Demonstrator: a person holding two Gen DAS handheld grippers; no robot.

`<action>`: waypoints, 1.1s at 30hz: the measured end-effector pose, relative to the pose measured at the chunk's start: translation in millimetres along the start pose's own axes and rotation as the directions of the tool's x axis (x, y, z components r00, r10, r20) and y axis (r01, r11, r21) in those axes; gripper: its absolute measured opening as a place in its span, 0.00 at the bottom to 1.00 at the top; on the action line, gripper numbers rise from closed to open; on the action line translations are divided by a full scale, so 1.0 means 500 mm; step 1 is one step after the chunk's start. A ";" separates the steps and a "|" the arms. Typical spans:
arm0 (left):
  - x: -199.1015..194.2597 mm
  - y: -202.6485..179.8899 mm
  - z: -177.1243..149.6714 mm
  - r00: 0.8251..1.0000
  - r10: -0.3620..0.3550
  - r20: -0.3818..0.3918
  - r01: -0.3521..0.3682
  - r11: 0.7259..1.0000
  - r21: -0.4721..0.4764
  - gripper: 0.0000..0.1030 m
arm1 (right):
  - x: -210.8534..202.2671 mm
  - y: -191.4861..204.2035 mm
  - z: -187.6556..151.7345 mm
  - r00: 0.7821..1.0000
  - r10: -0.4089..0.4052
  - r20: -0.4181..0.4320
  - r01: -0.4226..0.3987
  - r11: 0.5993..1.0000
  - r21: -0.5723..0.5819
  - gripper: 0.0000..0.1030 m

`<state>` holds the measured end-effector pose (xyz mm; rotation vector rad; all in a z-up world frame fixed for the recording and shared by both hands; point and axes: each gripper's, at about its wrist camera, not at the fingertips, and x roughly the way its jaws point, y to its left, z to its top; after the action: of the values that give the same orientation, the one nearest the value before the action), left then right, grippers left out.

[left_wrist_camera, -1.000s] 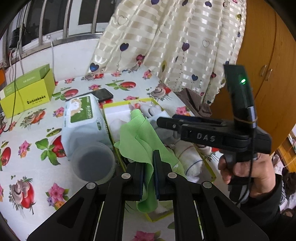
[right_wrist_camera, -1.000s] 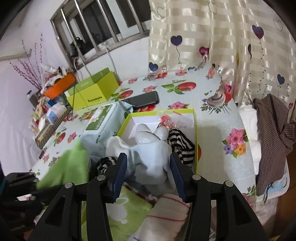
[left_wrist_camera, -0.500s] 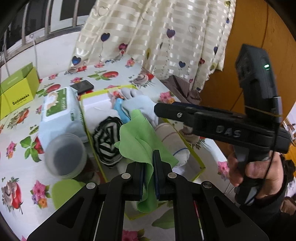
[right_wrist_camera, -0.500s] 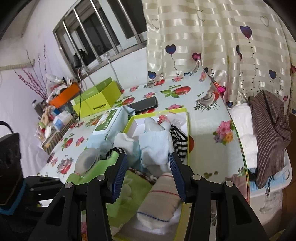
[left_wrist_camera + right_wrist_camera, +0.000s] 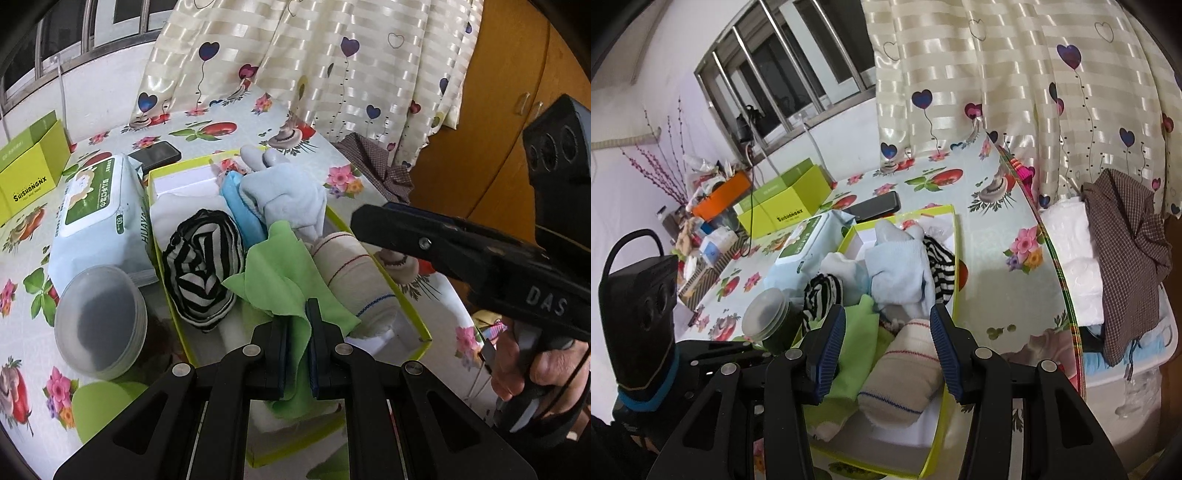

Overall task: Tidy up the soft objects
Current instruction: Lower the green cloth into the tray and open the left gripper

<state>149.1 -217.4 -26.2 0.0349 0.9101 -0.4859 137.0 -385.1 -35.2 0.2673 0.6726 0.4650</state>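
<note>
Left gripper (image 5: 298,345) pinches the green cloth (image 5: 284,280) over the box's (image 5: 413,314) near end; right gripper (image 5: 888,350) gapes empty beside it.

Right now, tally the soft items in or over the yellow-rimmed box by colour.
Green cloth: 1
Black-and-white striped piece: 2
Pale blue plush: 1
Bright blue cloth: 1
Cream rolled cloth: 1
Total: 6
</note>
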 end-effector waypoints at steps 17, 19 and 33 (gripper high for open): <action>-0.021 -0.004 0.003 1.000 0.012 0.025 -0.012 1.000 0.007 0.28 | -0.024 0.021 -0.006 1.000 -0.018 0.003 0.018 1.000 -0.013 0.46; -0.028 -0.004 0.001 0.999 0.009 0.032 -0.009 1.000 0.002 0.31 | -0.028 0.024 -0.006 1.000 -0.020 0.004 0.020 1.000 -0.015 0.46; -0.072 0.006 -0.030 0.998 0.005 0.058 -0.003 1.000 -0.031 0.31 | -0.038 0.038 -0.023 1.000 -0.026 -0.013 0.026 0.998 -0.049 0.46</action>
<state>120.9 -197.2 -8.5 -0.0060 0.8602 -0.4667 110.3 -377.2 -26.3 0.2088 0.6763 0.4581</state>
